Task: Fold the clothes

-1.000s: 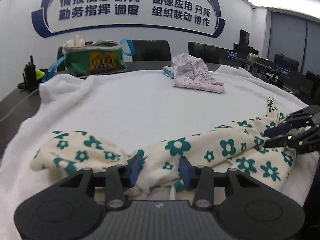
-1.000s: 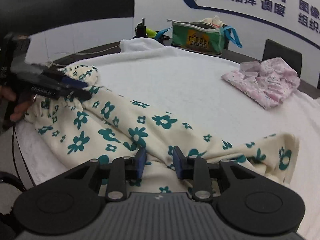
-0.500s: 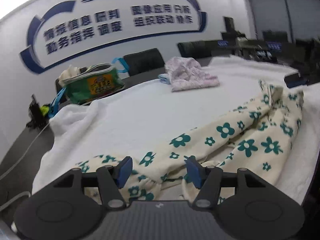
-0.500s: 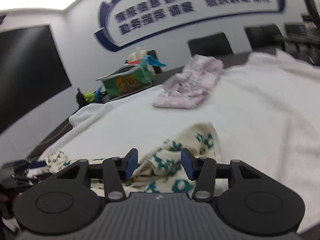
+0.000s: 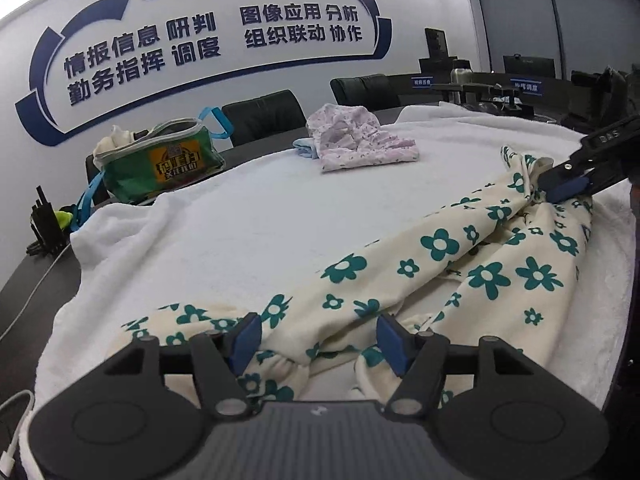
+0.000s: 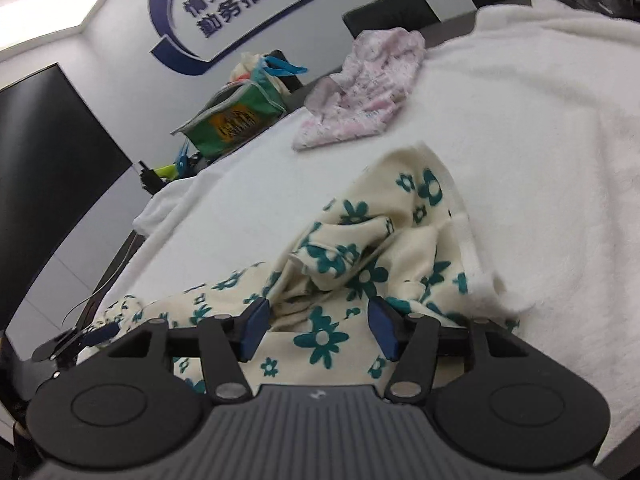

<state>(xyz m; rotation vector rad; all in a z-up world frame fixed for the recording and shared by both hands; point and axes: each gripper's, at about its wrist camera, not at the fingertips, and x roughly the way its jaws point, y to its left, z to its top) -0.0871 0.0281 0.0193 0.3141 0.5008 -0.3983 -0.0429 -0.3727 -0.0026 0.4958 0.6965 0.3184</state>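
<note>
1. My left gripper (image 5: pixel 318 340) sits at the bottom centre of the left wrist view, its blue pads apart and the jaws opening; the near end of the floral garment (image 5: pixel 440 264) lies between them, but the pads do not press on it.
2. My right gripper (image 6: pixel 318 330) fills the bottom centre of the right wrist view, jaws also opening, with bunched cream cloth and green flowers lying between the pads and not pinched.
3. The floral garment runs as a long band from the lower middle of the left view up to the right edge, where my right gripper shows again as dark fingers with a blue pad just beside the cloth.
4. It rests on a white towel (image 5: pixel 248 220) spread over the table.
5. A pink garment (image 5: pixel 360 144) lies crumpled in the upper middle of the left view, well apart from the floral one; a small blue cloth (image 5: pixel 303 148) touches its left side.
6. A green bag (image 5: pixel 160 164) with blue straps stands at the upper left, beyond the towel's far edge.
7. Black chairs (image 5: pixel 260 114) line the wall behind.
</note>
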